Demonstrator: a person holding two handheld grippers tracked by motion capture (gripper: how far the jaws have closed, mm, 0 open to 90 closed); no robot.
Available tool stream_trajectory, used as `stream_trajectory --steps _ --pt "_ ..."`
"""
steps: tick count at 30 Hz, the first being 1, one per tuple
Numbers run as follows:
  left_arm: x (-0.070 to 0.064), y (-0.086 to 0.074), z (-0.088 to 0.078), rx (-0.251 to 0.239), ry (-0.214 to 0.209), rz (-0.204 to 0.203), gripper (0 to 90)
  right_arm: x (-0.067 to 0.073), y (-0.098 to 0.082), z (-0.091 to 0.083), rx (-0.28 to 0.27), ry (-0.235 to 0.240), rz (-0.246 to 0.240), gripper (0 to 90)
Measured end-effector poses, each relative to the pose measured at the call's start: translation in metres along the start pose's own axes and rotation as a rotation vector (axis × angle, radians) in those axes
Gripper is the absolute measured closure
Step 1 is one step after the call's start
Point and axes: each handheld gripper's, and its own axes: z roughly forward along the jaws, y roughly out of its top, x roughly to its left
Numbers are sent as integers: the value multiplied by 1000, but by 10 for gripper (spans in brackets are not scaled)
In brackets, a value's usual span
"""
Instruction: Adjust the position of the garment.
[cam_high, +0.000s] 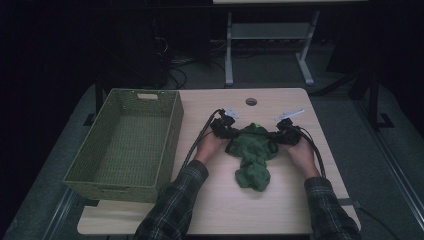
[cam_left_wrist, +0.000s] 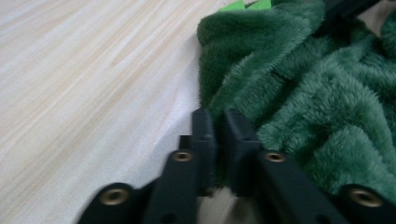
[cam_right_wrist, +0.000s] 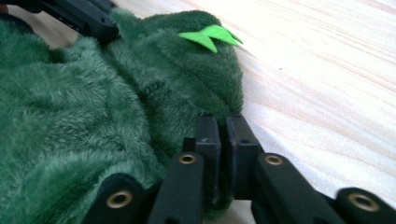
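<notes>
Both grippers are clenched on the green fleece garment (cam_high: 252, 155) at centre frame: the left gripper (cam_high: 226, 131) pinches its left edge, the right gripper (cam_high: 281, 134) its right edge. Lifting well likely means raising both evenly, keeping the cloth taut. A woven basket (cam_high: 172, 127) sits at left, well apart; nothing on the table (cam_high: 220, 205) blocks that path.

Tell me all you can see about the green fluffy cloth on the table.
The green cloth is dark, plush and fleecy, with small bright green pointed pieces at its far edge. It lies crumpled on the wooden table, to the right of the woven basket, wider at the far end and bunched toward the person. The left gripper and the right gripper each pinch one far corner, jaws shut on the fabric.
</notes>
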Motion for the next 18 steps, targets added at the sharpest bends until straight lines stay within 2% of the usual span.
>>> stream_trajectory --steps 3,6,10,11,14,16,18 --pt "-1 3 -5 -15 -3 -3 877 -3 1 -4 -34 27 33 872" --pt "-4 8 -12 -66 -10 -16 883 -4 3 -10 -58 45 59 880" --pt "-5 15 -23 -97 -9 -7 886 -5 7 -17 -96 47 61 886" --pt "-6 18 -26 -106 -3 -5 886 -4 8 -20 -108 51 75 886" --pt "-8 25 -37 -135 12 12 886 -4 12 -28 -150 51 69 886" --pt "-10 31 -46 -158 25 26 886 -4 16 -33 -144 56 74 886" --pt "-13 33 -52 -168 31 36 886 -5 20 -39 -167 55 64 886"
